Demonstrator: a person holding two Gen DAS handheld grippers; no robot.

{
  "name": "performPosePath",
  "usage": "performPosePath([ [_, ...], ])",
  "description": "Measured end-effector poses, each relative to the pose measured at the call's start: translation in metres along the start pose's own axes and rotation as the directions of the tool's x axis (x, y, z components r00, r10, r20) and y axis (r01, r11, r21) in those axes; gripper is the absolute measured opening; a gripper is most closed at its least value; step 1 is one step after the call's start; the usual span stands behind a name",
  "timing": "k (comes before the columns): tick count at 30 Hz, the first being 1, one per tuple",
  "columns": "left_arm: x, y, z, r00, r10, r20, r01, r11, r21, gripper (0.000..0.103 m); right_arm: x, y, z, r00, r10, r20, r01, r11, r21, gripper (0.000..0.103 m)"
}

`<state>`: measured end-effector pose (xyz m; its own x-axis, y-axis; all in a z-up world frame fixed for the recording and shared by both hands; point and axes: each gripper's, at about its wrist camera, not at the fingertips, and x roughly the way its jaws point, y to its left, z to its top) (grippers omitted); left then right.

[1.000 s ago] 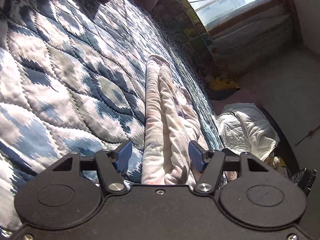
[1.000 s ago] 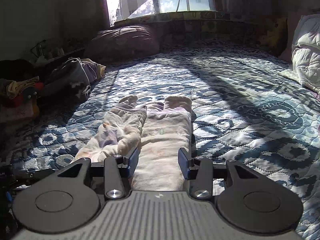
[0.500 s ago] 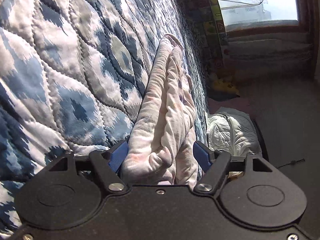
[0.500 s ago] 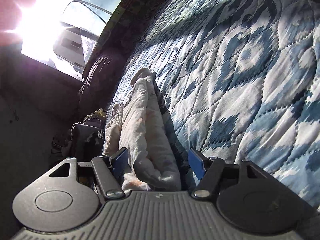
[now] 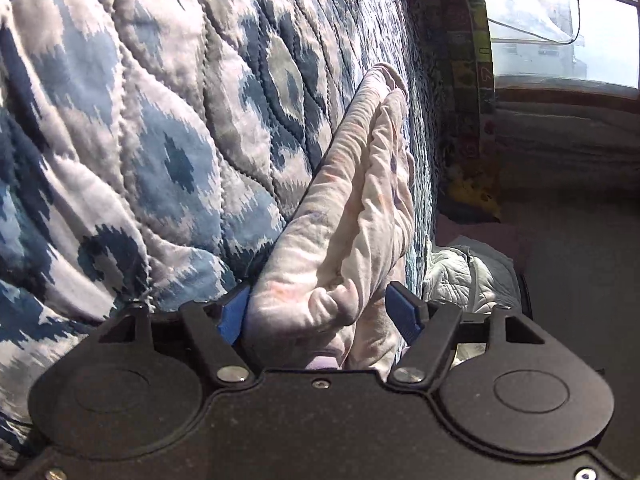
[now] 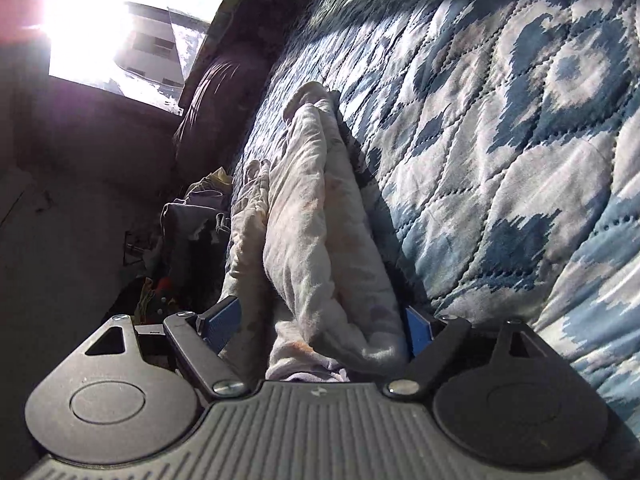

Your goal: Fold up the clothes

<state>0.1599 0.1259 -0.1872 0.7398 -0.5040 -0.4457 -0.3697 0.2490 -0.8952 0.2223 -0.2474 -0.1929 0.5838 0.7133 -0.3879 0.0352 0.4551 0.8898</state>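
Both claws, left gripper [image 5: 320,312] and right gripper [image 6: 320,324], gape wide around the near end of pale trousers [image 5: 352,216] stretched along the blue quilt [image 5: 140,140], gripping nothing firmly; legs lie together, crosswise folds seemingly remain.

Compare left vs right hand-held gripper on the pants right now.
The left hand-held gripper has a gap between its right pad and the pale pants; the right hand-held gripper has cloth filling its span. The quilt lies left of the left one and right of the right one. Both straddle bunched fabric.
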Motion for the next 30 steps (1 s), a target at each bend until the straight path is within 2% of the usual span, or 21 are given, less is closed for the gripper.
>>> performPosePath([
  [1, -0.002, 0.001, 0.000, 1.000, 0.004, 0.003, -0.004, 1.000, -0.007, 0.069, -0.001, -0.003, -0.002, 1.000, -0.001, 0.003, 0.001, 1.000, 0.017, 0.073],
  [2, -0.003, 0.004, -0.001, 1.000, 0.008, 0.004, -0.008, 1.000, -0.016, 0.059, -0.001, -0.005, -0.005, 1.000, -0.004, 0.005, 0.004, 0.999, 0.032, 0.062],
  [3, -0.004, 0.006, -0.001, 1.000, 0.013, 0.005, -0.013, 1.000, -0.025, 0.055, -0.001, -0.007, -0.008, 1.000, -0.016, 0.008, 0.016, 0.999, 0.036, 0.056],
  [4, -0.005, 0.009, -0.002, 1.000, 0.017, 0.007, -0.017, 0.999, -0.033, 0.054, 0.000, -0.010, -0.012, 1.000, -0.023, 0.015, 0.023, 0.999, 0.043, 0.042],
  [6, -0.008, 0.009, -0.004, 1.000, 0.024, 0.014, -0.024, 1.000, -0.020, 0.051, -0.002, -0.018, -0.017, 0.999, -0.010, 0.037, 0.007, 0.998, 0.066, 0.035],
  [8, -0.011, 0.009, -0.006, 0.999, 0.032, 0.020, -0.031, 0.999, -0.007, 0.042, -0.004, -0.020, -0.019, 0.999, -0.006, 0.052, 0.001, 0.996, 0.084, 0.029],
  [11, -0.015, 0.009, -0.009, 0.999, 0.042, 0.031, -0.043, 0.999, 0.013, 0.030, -0.008, -0.015, -0.022, 0.998, -0.010, 0.058, 0.006, 0.998, 0.069, 0.027],
  [13, -0.020, 0.010, -0.013, 0.998, 0.042, 0.036, -0.042, 0.999, 0.017, 0.028, -0.013, -0.009, -0.025, 0.998, -0.017, 0.055, 0.015, 0.999, 0.040, 0.026],
  [17, -0.038, 0.017, -0.027, 0.999, 0.042, 0.026, -0.042, 0.999, -0.004, 0.026, -0.036, -0.003, -0.037, 0.999, -0.033, 0.022, 0.033, 0.999, -0.004, 0.026],
  [22, -0.068, 0.037, -0.042, 0.998, 0.058, -0.010, -0.058, 0.998, -0.037, 0.027, -0.065, -0.004, -0.062, 0.995, -0.093, -0.021, 0.091, 0.993, -0.077, 0.027],
  [24, -0.071, 0.042, -0.044, 0.997, 0.068, -0.029, -0.068, 0.997, -0.021, 0.034, -0.068, -0.003, -0.068, 0.992, -0.121, -0.022, 0.117, 0.986, -0.115, 0.032],
  [25, -0.070, 0.043, -0.042, 0.997, 0.059, -0.049, -0.059, 0.998, -0.006, 0.042, -0.072, 0.001, -0.070, 0.991, -0.131, -0.013, 0.128, 0.982, -0.139, 0.037],
  [27, -0.078, 0.035, -0.038, 0.997, 0.052, -0.055, -0.050, 0.998, 0.039, 0.051, -0.085, 0.013, -0.073, 0.990, -0.141, 0.011, 0.140, 0.966, -0.215, 0.039],
  [29, -0.088, 0.023, -0.035, 0.997, 0.047, -0.054, -0.041, 0.992, 0.119, 0.058, -0.102, 0.025, -0.076, 0.985, -0.163, 0.049, 0.170, 0.928, -0.333, 0.041],
  [30, -0.093, 0.017, -0.034, 0.997, 0.050, -0.056, -0.040, 0.985, 0.168, 0.059, -0.110, 0.031, -0.078, 0.983, -0.171, 0.069, 0.184, 0.901, -0.393, 0.041],
])
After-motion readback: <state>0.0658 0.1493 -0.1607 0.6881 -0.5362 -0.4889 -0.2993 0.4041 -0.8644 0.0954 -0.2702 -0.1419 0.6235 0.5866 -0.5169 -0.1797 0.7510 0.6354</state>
